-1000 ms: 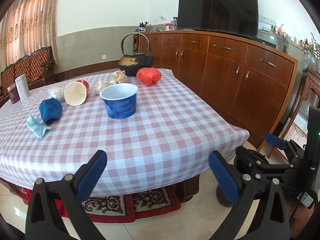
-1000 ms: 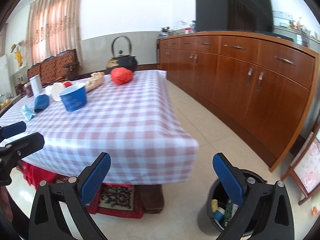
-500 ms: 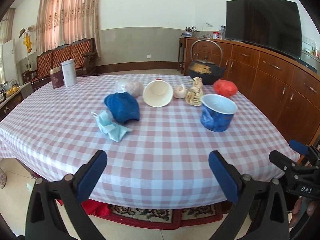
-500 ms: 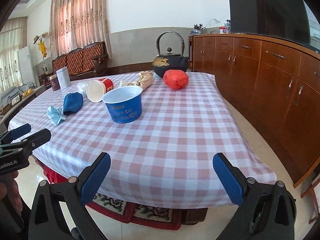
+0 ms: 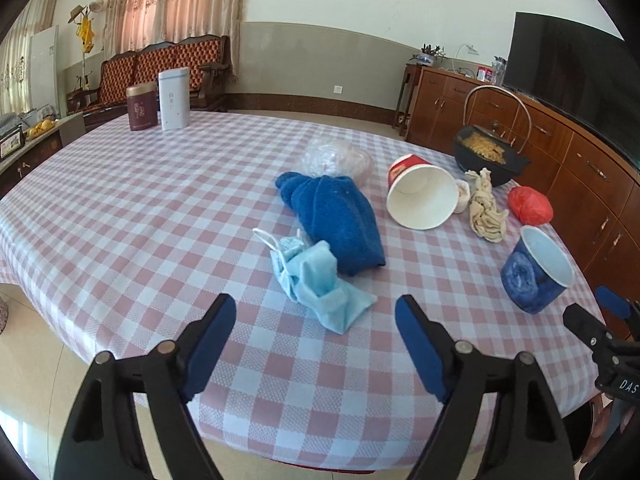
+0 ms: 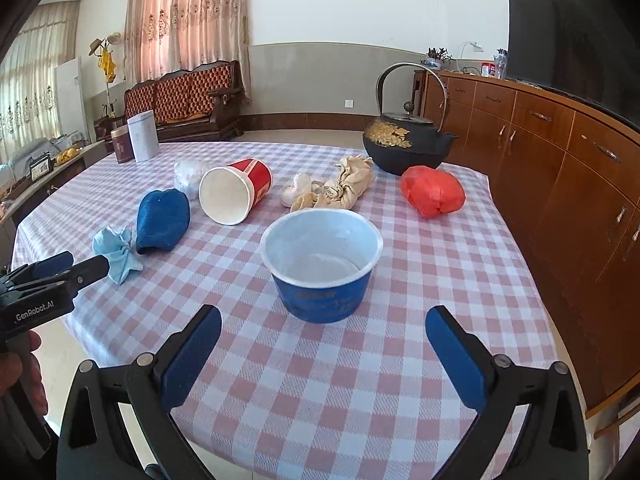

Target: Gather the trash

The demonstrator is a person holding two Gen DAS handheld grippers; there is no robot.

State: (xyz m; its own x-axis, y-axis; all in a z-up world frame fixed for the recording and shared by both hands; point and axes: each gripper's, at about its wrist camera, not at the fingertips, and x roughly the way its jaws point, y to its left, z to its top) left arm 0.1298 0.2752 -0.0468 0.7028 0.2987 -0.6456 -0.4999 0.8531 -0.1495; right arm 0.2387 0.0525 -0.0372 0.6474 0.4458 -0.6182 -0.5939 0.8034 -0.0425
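On the checked table (image 5: 120, 208) lie a crumpled light blue face mask (image 5: 316, 280), a blue cloth (image 5: 340, 220), a tipped red paper cup (image 5: 420, 196), a beige crumpled wrapper (image 5: 486, 208), a red plastic bag (image 5: 530, 205) and an upright blue paper bowl (image 5: 536, 276). My left gripper (image 5: 316, 332) is open and empty, just short of the mask. My right gripper (image 6: 324, 344) is open and empty, just short of the blue bowl (image 6: 322, 262). The mask (image 6: 116, 250), cloth (image 6: 162, 220), cup (image 6: 234, 194) and red bag (image 6: 434, 191) also show there.
A black iron teapot (image 6: 406, 146) stands at the table's far right. Two tins (image 5: 160, 100) stand at the far left. A clear plastic bag (image 5: 336, 156) lies behind the cloth. A wooden sideboard (image 6: 560, 160) with a TV runs along the right.
Both grippers have swung left and moved in over the table. The left one now faces the mask, the right one the blue bowl. The floor bin has left view.
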